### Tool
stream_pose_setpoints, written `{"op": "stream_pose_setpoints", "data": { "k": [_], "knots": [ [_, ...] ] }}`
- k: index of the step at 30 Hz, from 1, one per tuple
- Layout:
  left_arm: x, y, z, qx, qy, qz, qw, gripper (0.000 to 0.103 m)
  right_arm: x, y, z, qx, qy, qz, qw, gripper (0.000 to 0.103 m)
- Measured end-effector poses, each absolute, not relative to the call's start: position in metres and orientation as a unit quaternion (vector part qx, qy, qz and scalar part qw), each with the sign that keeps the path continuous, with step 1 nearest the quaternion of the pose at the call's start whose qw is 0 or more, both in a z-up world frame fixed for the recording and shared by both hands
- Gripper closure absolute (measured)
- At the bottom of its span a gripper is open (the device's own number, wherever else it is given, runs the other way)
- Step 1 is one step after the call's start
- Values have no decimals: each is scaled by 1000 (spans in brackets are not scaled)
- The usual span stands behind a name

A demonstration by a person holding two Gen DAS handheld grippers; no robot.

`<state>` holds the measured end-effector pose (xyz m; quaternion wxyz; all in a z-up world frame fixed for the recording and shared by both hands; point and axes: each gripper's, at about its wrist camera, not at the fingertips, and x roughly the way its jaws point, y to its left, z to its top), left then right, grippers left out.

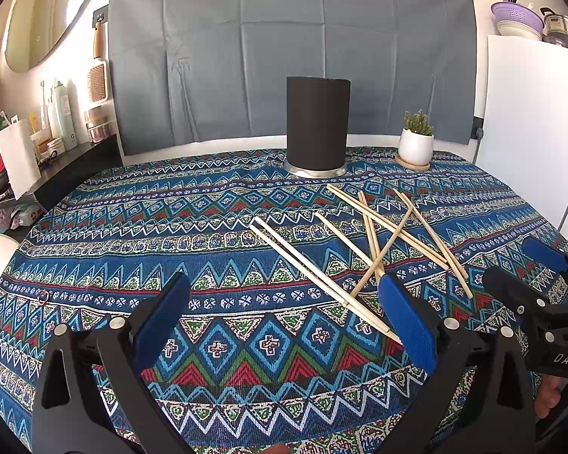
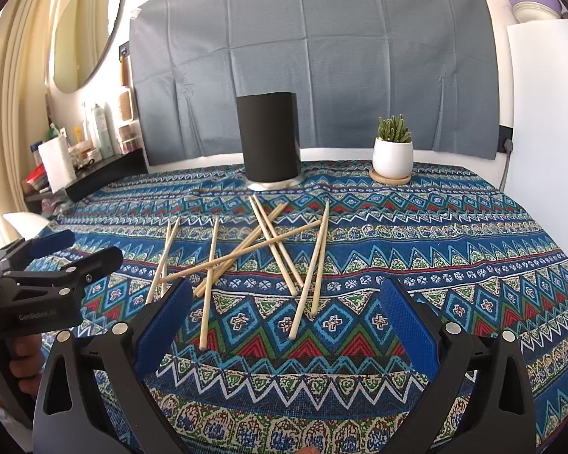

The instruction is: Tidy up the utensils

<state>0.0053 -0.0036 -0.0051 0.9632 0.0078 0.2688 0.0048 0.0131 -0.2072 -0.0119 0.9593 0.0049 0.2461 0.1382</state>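
Observation:
Several wooden chopsticks (image 2: 269, 249) lie crossed in a loose heap on the patterned tablecloth, in front of a tall black utensil holder (image 2: 267, 143). In the left wrist view the chopsticks (image 1: 378, 238) lie to the right of centre and the holder (image 1: 317, 125) stands behind them. My left gripper (image 1: 284, 306) is open and empty, low over the cloth, its right pad near the closest chopstick ends. My right gripper (image 2: 287, 310) is open and empty, just short of the heap. Each gripper shows in the other's view: the left (image 2: 68, 253), the right (image 1: 530, 265).
A small cactus in a white pot (image 2: 392, 151) on a wooden coaster stands right of the holder. A black side shelf (image 1: 56, 166) with bottles and jars is at the left. A white cabinet (image 1: 530, 121) stands at the right.

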Motion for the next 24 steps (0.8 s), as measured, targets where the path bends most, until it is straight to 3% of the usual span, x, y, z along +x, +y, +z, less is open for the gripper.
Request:
{"op": "stream_pose_setpoints", "data": {
  "k": [24],
  "knots": [
    [12,-6,-10,15,287,4,958,6,19,-204,-15,0,263,139,955,8]
  ]
}}
